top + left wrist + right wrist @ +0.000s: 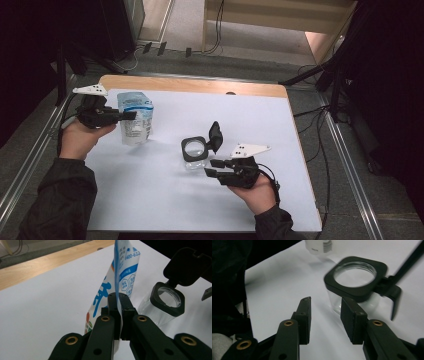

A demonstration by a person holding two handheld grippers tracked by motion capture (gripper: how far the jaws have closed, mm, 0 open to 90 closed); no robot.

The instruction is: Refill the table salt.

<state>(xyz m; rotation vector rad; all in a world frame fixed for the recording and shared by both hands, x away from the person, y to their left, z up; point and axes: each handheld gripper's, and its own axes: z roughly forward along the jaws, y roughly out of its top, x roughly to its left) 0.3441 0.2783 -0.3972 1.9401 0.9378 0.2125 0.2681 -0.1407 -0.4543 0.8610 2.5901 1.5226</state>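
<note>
Left tongs [119, 315] pinch pouch [120, 277] edge; right tongs [325, 315] gape beside jar [354, 282]

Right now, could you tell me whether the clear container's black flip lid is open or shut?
Open. The black flip lid stands swung back on its hinge, and the clear container shows its round mouth uncovered, seen in the high view and both gripper views.

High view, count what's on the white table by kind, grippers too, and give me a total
Refill pouches: 1, the blue and white pouch
Clear jars with a black flip lid: 1, the jar
Grippers: 2, left gripper, right gripper
Total: 4
</note>
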